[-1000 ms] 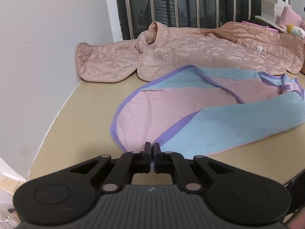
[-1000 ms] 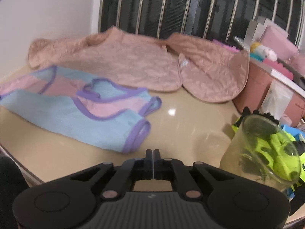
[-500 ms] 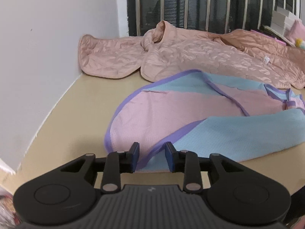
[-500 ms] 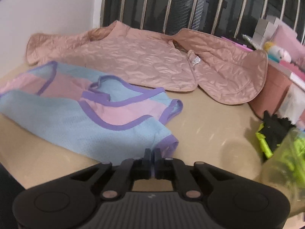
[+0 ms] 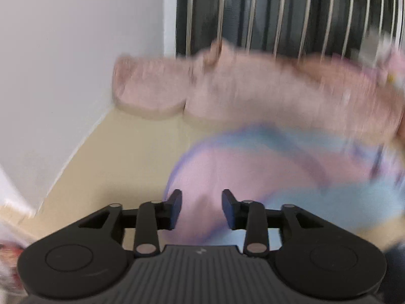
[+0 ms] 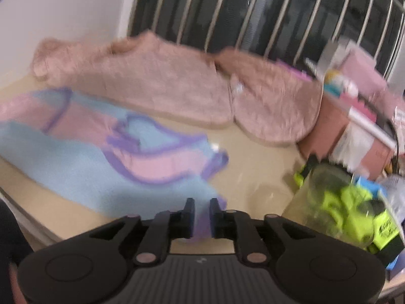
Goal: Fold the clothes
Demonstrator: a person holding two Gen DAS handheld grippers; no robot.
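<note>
Both grippers have just spread their jaws. The left gripper [image 5: 201, 209] now stands wider over the pink end of the dress [image 5: 265, 174], and the right gripper [image 6: 201, 219] is slightly parted at its purple hem [image 6: 222, 204] — neither clamps it. It lies on the table [image 5: 121, 157] before the jacket [image 6: 157, 88].

Quick count from where I'm standing: two garments on the tabletop [image 6: 253, 162], one pink quilted jacket [image 6: 162, 86] and one blue-and-pink top with purple trim [image 6: 83, 152]. Two hand-held grippers too, left hand-held gripper [image 5: 201, 209] and right hand-held gripper [image 6: 202, 219], plus one clear plastic cup [image 6: 336, 202] at the side.
</note>
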